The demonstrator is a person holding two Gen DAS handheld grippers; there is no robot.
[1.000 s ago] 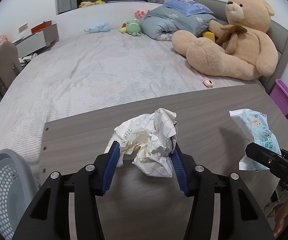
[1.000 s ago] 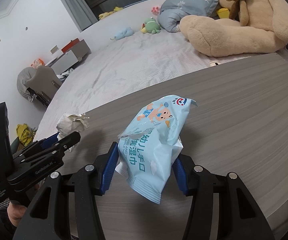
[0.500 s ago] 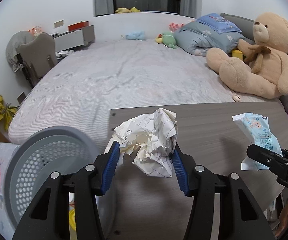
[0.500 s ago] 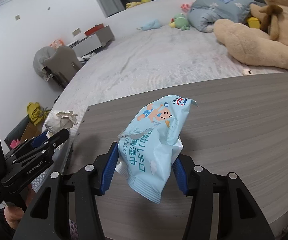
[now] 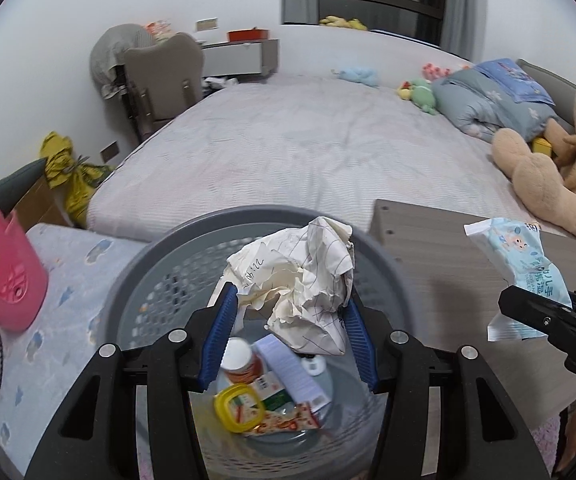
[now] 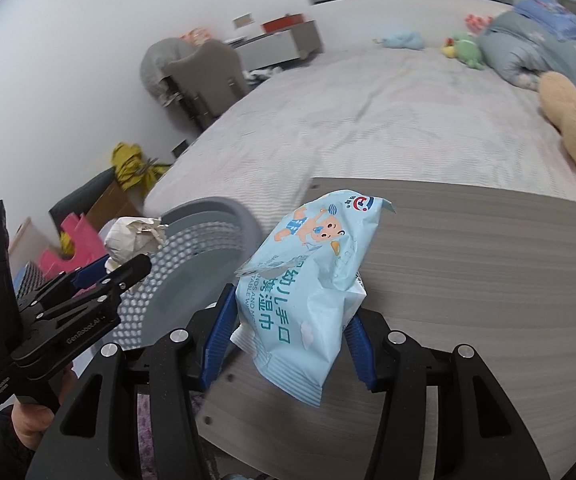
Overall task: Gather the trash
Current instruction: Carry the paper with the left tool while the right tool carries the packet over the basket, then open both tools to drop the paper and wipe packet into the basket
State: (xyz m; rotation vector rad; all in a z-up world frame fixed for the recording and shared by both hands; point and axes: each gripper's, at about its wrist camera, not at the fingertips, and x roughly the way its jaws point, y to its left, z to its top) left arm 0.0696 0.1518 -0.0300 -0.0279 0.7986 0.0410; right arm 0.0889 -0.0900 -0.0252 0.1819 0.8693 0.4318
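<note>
My left gripper [image 5: 289, 312] is shut on a crumpled ball of lined paper [image 5: 303, 276] and holds it over the open mouth of a grey perforated waste basket [image 5: 160, 256]. The basket holds a bottle, a yellow lid, a box and wrappers. The same paper [image 6: 134, 238] and basket [image 6: 208, 248] show in the right wrist view. My right gripper [image 6: 288, 316] is shut on a light blue wet-wipes packet [image 6: 307, 276], held above the left end of the wooden table [image 6: 467, 264]. The packet [image 5: 521, 264] also shows at the right of the left wrist view.
A large bed [image 5: 307, 148] lies beyond the table, with a teddy bear [image 5: 559, 160], bedding and small plush toys. A pink stool [image 5: 6, 276] stands on a blue mat left of the basket. A grey chair [image 5: 160, 76] is by the wall.
My left gripper has swung left off the table with the paper and is over the basket. My right gripper has followed to the left with the packet.
</note>
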